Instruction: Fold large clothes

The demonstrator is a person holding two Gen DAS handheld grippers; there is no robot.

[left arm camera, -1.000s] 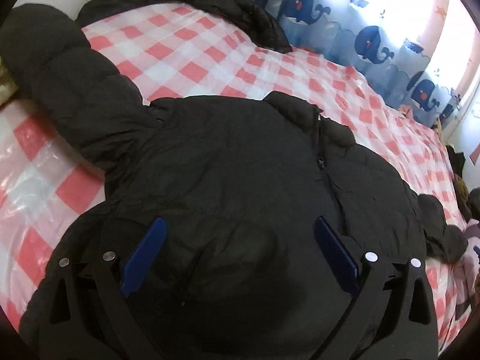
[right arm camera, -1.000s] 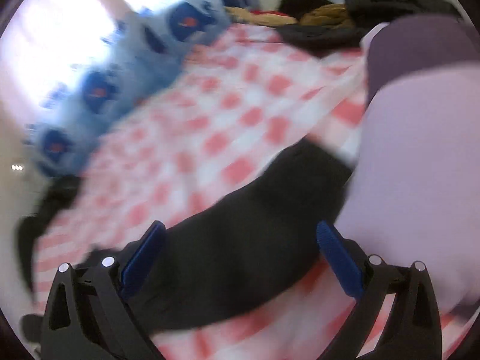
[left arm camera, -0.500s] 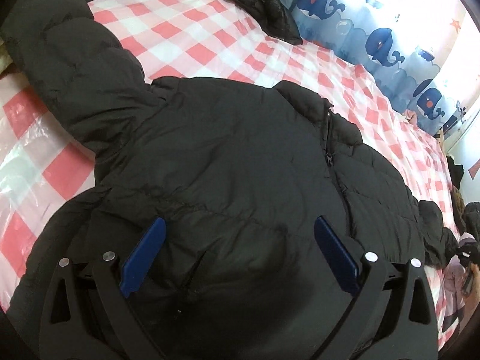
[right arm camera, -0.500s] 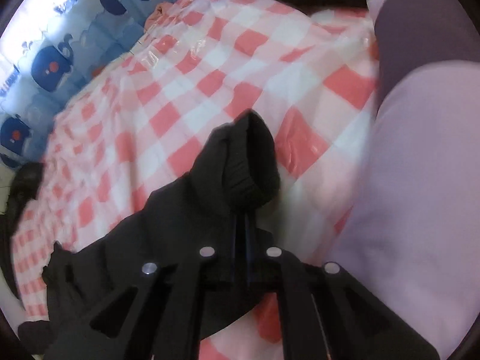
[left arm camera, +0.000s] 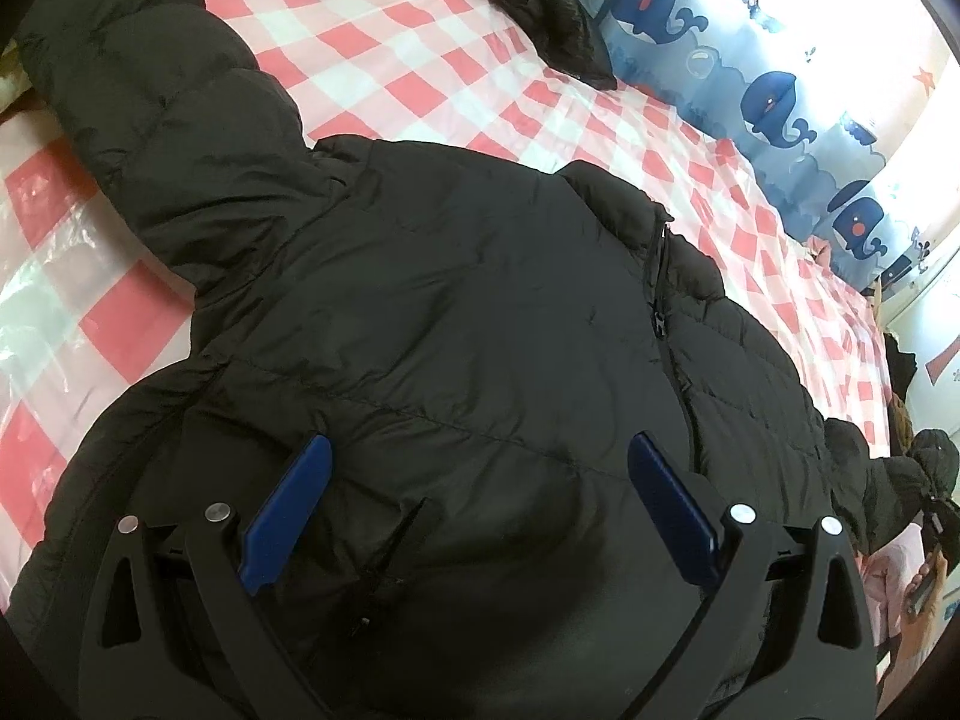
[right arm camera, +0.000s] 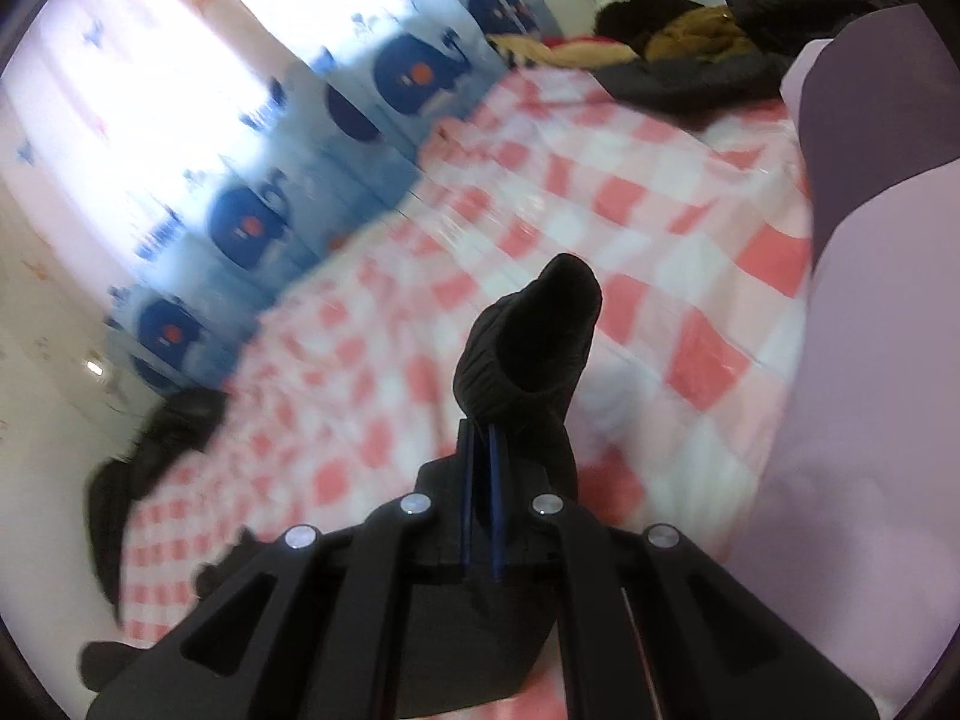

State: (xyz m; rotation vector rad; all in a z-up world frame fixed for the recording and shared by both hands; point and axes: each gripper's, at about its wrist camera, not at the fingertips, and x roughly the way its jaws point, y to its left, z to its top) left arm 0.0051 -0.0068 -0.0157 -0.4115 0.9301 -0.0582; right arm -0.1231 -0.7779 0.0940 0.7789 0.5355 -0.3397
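**Black puffer jacket on the checked bed, right tongs clamped on a cuff**

Left wrist view: my left tongs (left arm camera: 477,510) hang released, blue pads spread wide, just above the lower front of the black puffer jacket (left arm camera: 456,324). The jacket lies spread face up across the near part of the bed (left arm camera: 420,60), quilted in soft horizontal channels with a matte, slightly crinkled shell. Its zipper (left arm camera: 660,312) runs closed down the middle from a stand-up collar. One padded sleeve (left arm camera: 150,96) reaches toward the bed's far left corner. The bed wears a glossy plastic cover in a pink and white check. Along the far edge hangs a blue curtain (left arm camera: 774,102) printed with dark blue cartoon whales. I can read no label or writing on the jacket.

Right wrist view: my right tongs (right arm camera: 480,438) are clenched, pads nearly together, pinching the ribbed knit cuff (right arm camera: 528,330) of the jacket's other sleeve. The cuff stands up out of the tongs above the checked cover, its tip rounded and limp. The picture is blurred toward the curtain. At the right edge is a person's lilac sleeve (right arm camera: 870,360). More dark and tan clothing (right arm camera: 696,42) is piled at the far end of the bed.
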